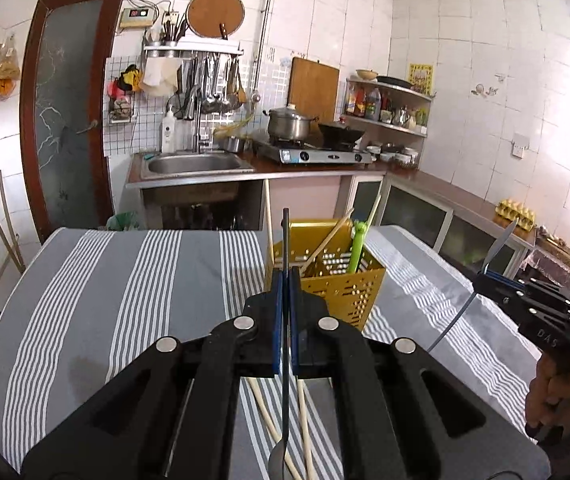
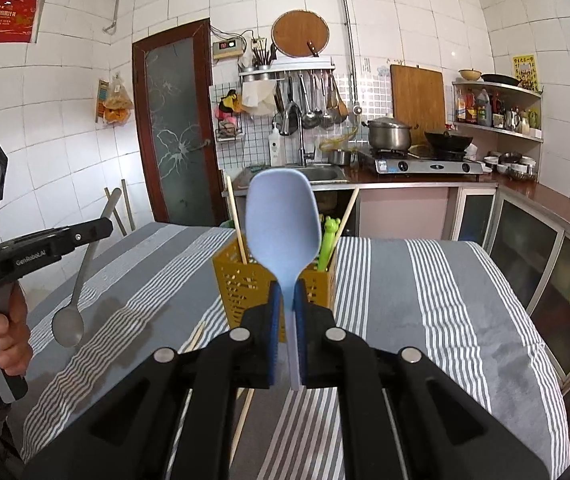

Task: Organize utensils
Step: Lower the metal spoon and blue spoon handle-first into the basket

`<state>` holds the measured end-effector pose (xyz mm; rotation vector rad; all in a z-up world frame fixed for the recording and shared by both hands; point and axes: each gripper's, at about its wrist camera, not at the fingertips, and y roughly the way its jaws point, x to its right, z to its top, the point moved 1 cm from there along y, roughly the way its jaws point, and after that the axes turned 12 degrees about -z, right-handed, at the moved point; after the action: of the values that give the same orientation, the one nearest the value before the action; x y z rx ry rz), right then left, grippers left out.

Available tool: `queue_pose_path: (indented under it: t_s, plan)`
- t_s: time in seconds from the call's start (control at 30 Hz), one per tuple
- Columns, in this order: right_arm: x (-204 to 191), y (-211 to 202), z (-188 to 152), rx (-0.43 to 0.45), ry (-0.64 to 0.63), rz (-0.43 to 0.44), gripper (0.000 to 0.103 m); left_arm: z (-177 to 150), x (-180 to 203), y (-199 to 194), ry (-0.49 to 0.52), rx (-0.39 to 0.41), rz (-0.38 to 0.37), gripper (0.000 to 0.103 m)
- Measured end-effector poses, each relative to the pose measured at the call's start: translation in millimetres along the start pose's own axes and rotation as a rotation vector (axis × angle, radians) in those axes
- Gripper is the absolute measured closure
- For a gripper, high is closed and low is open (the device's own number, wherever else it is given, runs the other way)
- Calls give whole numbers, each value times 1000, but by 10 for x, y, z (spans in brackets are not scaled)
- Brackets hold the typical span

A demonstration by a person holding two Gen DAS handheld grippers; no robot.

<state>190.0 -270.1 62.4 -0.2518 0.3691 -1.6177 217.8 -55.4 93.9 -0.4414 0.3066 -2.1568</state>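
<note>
White-tiled kitchen walls frame a table under a grey-and-white striped cloth [image 1: 125, 280], where utensils are being sorted. At the table's centre stands a yellow perforated utensil holder [image 1: 341, 280], upright, already carrying a few wooden chopsticks [image 1: 325, 242] and a green frog-topped utensil [image 1: 357, 244] that lean against its walls.

From the left wrist camera, the left gripper [image 1: 285, 280] sits at 6 o'clock from the holder, its blue-padded jaws pressed together on the thin handle of a metal spoon [image 1: 285, 400]; the handle tip points up and the bowl hangs low toward the camera. More loose chopsticks [image 1: 303, 420] lie on the cloth beneath that gripper. At 3 o'clock in the same view the right gripper [image 1: 485, 276] is seen from the side, clamped on a pale blue spoon [image 1: 497, 246] (only its thin edge shows from here), with a hand [image 1: 557, 392] on the grip below.

From the right wrist camera, that blue spoon's broad bowl stands upright in front of the holder, its handle pinched between closed jaws. At 9 o'clock the left gripper holds the metal spoon slanted, bowl down, above the cloth.

Beyond the table, at 12 o'clock, a steel sink [image 2: 321, 174] and a two-burner stove [image 2: 425, 164] with a steel pot [image 2: 389, 134] and a black wok [image 2: 447, 140] line the counter; a frosted-glass door [image 2: 177, 128] stands at 10 o'clock.
</note>
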Motion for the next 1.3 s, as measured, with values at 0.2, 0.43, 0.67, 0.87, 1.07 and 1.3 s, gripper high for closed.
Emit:
queue_pose_path:
  t_s: [0.2,0.43,0.67,0.87,1.07,1.3]
  plan:
    - [-5,-22,97,24,-2,-1,96,109,39,-74,4,28,0,101]
    - [1,-10,187,50,-12,1,96,217,72,-53,12,46,10,101]
    - [-15,16,322,74,-22,3,96,360,114,36,18,65,1,102]
    - [-20,109,445,86,-32,2,96,533,173,159,32,84,-15,101]
    - [18,226,539,97,-28,-1,96,714,202,338,43,104,-28,101]
    - [29,433,684,100,-23,2,96,866,182,645,47,121,-46,102]
